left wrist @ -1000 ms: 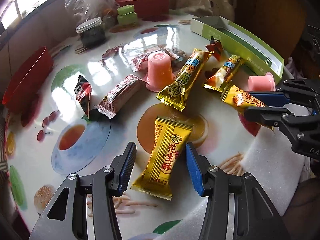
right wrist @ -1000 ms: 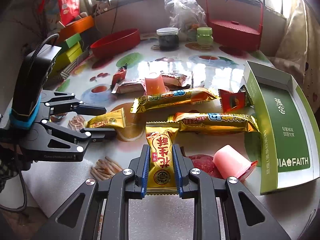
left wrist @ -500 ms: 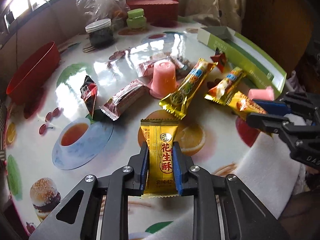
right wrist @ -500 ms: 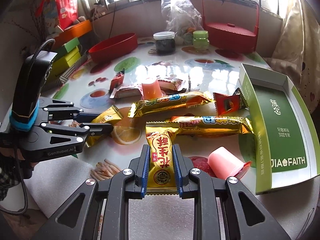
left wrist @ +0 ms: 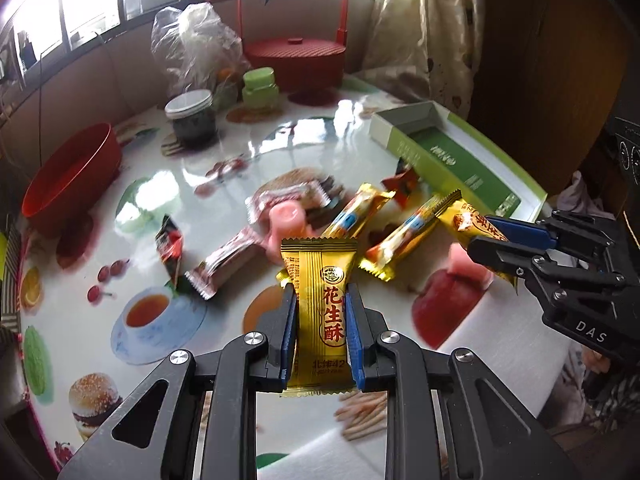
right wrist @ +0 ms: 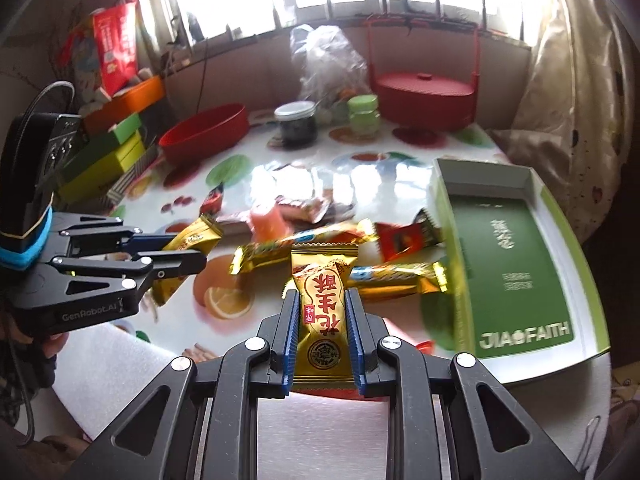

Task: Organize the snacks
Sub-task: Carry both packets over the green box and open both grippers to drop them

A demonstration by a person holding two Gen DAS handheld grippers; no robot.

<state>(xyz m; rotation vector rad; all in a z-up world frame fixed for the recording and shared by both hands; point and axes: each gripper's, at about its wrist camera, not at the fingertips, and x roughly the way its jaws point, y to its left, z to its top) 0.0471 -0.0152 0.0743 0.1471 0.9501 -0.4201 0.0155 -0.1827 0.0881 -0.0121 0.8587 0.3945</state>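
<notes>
My left gripper point(left wrist: 320, 312) is shut on a gold peanut-candy packet point(left wrist: 320, 300) and holds it above the table. My right gripper point(right wrist: 322, 316) is shut on a second gold peanut-candy packet point(right wrist: 322, 304), also lifted. In the left wrist view the right gripper point(left wrist: 486, 240) sits at the right with its packet point(left wrist: 468, 218). In the right wrist view the left gripper point(right wrist: 188, 252) sits at the left with its packet point(right wrist: 192, 238). Long gold bars point(left wrist: 408, 234), pink jelly cups point(left wrist: 286, 220) and red packets point(left wrist: 222, 258) lie on the table. The open green box point(right wrist: 516, 264) is at the right.
A red bowl point(left wrist: 72, 176), a dark jar point(left wrist: 191, 118), a green jar point(left wrist: 260, 88), a plastic bag point(left wrist: 196, 48) and a red lidded basket point(left wrist: 294, 56) stand at the back. White foam point(left wrist: 496, 340) covers the near table edge. Coloured boxes point(right wrist: 104, 152) stack at the far left.
The left gripper closed on the gold packet and lifted it off the table. Both grippers have risen, each with a packet, and tilted up toward the windows.
</notes>
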